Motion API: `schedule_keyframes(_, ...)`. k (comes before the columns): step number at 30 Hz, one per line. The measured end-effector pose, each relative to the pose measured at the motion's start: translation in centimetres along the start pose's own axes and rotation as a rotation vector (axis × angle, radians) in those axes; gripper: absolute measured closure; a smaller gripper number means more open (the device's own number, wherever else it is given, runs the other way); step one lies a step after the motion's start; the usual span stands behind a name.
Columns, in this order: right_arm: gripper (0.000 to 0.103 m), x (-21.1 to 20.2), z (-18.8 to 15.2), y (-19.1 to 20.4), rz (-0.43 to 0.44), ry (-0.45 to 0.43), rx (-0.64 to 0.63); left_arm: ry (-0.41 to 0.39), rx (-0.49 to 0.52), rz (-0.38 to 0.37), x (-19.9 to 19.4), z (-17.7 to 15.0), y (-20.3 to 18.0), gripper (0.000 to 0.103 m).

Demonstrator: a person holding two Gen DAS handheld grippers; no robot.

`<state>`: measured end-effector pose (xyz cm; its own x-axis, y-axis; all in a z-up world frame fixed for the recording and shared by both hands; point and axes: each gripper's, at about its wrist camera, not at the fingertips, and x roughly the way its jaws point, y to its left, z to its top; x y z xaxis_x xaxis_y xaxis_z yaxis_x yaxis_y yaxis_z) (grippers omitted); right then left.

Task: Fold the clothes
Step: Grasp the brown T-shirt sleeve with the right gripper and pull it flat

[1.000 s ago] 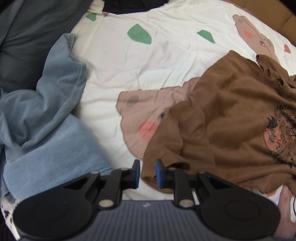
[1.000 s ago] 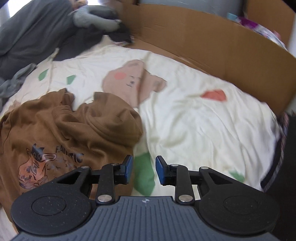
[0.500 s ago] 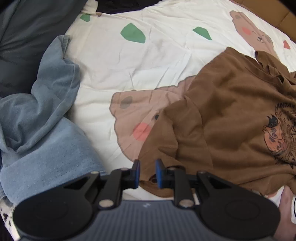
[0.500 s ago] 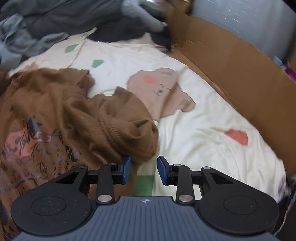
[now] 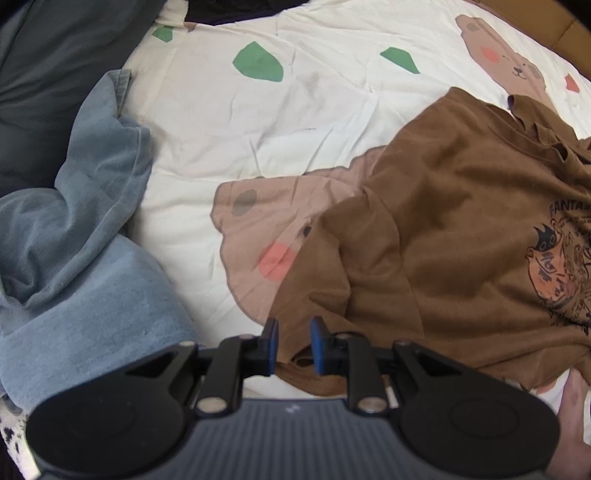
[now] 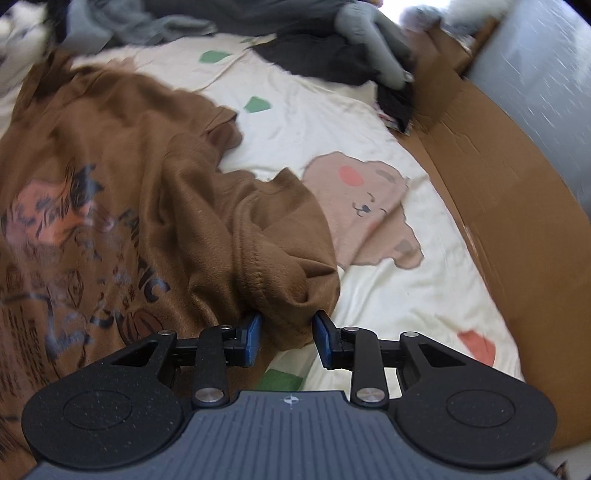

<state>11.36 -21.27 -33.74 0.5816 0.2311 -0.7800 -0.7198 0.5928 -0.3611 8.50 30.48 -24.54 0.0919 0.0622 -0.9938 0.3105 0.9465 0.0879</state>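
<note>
The shirt is showing brown with an orange-and-black print. The sheet is showing cream with green patches and tan bears. The denim at left is looking pale blue.

The bed is covered with a cream sheet printed with green leaf shapes, red shapes and pale brown bear faces with pink cheeks. The sheet is a little wrinkled. Along the right side of the bed stands a wall of brown cardboard, touching the edge of the sheet. Behind the cardboard there is a grey-blue surface, blurred. At the far end of the bed the light is very bright and white, so details there cannot be seen.
</note>
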Motion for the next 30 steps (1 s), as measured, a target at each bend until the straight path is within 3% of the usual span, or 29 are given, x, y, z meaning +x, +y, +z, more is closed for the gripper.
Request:
schedule_keyframes(2,0.069,0.2,0.0,0.4,0.002,-0.001,-0.048,-0.002,0.002,0.000,0.1,0.1,-0.1,0.083)
schedule_keyframes(5,0.083,0.2,0.1,0.4,-0.008,-0.004,-0.073,-0.008,0.007,-0.002,0.1,0.3,-0.2,0.083)
schedule_keyframes(8,0.085,-0.1,0.1,0.0,-0.010,0.004,-0.075,-0.016,0.011,-0.006,0.2,0.6,-0.2,0.083)
schedule_keyframes(10,0.093,-0.4,0.0,-0.1,-0.006,0.010,-0.096,-0.020,0.014,-0.008,0.2,0.7,-0.3,0.083)
schedule_keyframes(20,0.096,-2.4,-0.4,-1.9,-0.007,0.058,-0.057,-0.081,0.028,-0.022,0.4,2.5,-1.2,0.081)
schedule_keyframes(30,0.096,-6.3,-2.8,-4.0,-0.092,0.153,0.132,-0.161,0.099,-0.083,2.8,5.9,-4.2,0.080)
